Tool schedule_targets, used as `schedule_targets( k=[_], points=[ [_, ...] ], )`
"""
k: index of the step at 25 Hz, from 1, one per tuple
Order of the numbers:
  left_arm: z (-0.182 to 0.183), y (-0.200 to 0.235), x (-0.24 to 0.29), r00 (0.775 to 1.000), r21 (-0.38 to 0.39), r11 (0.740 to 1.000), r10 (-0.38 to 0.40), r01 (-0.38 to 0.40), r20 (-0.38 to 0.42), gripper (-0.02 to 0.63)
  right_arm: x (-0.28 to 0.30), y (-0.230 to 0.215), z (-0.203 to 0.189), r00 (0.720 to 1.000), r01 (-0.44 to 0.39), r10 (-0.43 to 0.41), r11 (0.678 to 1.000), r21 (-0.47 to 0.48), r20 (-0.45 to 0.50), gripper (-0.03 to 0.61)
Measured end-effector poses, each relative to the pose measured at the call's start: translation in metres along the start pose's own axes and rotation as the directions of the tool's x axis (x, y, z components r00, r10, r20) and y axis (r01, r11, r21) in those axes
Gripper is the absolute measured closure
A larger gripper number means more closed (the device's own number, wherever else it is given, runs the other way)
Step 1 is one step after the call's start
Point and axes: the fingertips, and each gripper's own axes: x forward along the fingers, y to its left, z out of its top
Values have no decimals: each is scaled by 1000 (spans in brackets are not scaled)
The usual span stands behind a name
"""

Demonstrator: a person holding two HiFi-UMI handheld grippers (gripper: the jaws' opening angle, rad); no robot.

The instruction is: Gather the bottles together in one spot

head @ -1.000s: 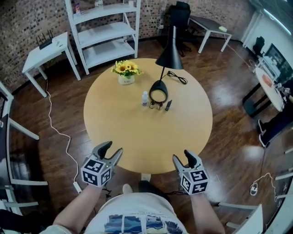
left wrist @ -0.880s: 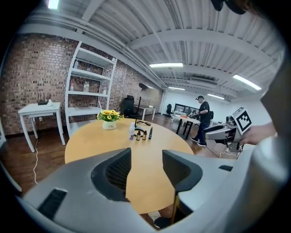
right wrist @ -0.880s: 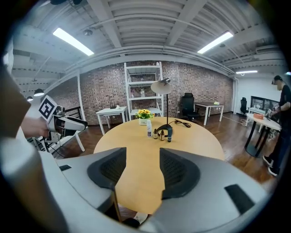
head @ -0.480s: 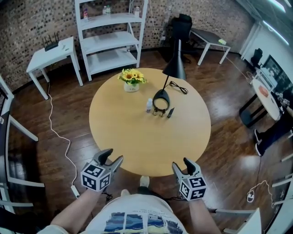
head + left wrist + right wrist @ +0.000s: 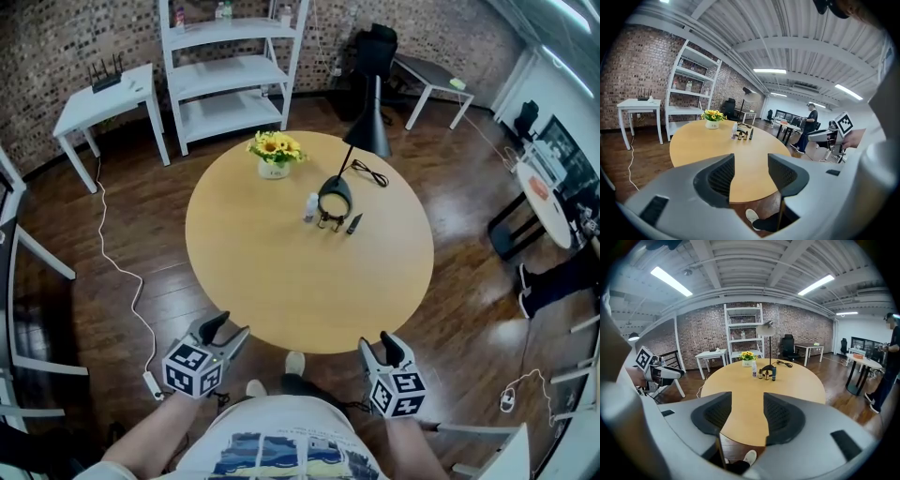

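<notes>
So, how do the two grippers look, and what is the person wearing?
The left gripper and right gripper are grey plastic, each with two curved jaws lined with dark ribbed pads and a white cube with black square markers. The right gripper's jaws have just been closing, with nothing between them. The person wears a white shirt with a blue print.
</notes>
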Motion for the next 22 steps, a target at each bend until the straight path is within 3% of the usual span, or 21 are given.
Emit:
schedule_targets(
  k=[8,22],
  points=[
    [0,-3,-9,1000,21,1000,-11,11,11,416,-6,11,-10,999,19,-19,1000,-7,27,345],
    [-20,-9,-36,1000,8,1000,2,-2,0,414,-15,38,-22,1000,-16,16,999,-28,-8,345]
  ],
)
